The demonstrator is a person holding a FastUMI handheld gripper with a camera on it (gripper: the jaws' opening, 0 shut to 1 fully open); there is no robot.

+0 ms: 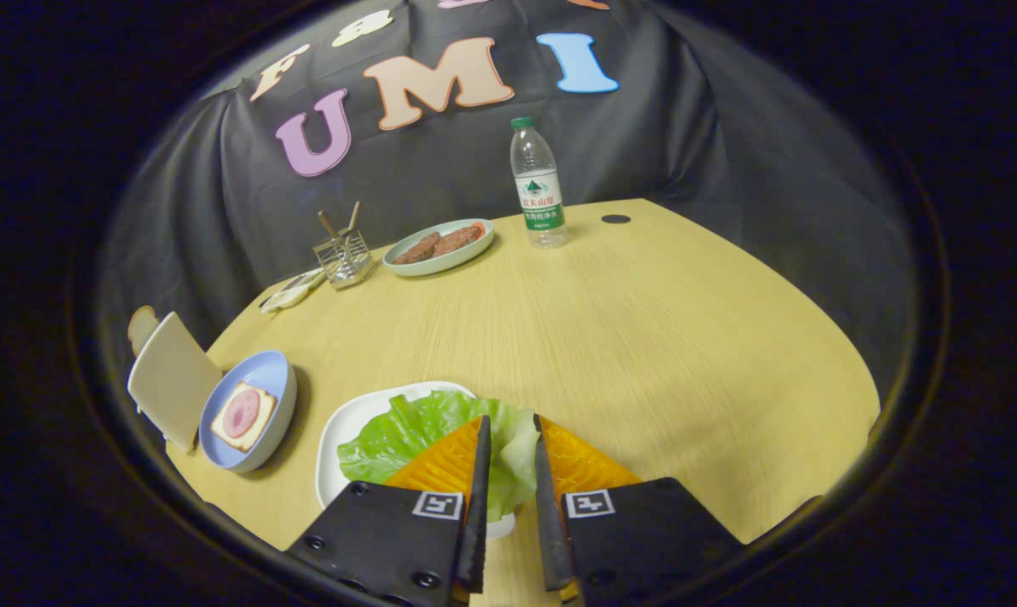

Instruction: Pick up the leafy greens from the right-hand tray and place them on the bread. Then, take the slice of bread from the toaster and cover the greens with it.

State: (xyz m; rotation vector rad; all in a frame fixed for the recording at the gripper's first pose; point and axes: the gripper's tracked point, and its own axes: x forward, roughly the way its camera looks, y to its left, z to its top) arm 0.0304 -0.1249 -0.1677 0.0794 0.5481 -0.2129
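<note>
The tool point(513, 426) is seen with its fingers set narrowly apart over the leafy greens point(424, 434), which lie on a white tray point(348, 430) on the bench point(643, 337); whether the leaf is pinched cannot be told. Just beside the tray, a blue bowl point(260, 379) with topped bread point(243, 415) is seen next to the toaster point(171, 379).
</note>
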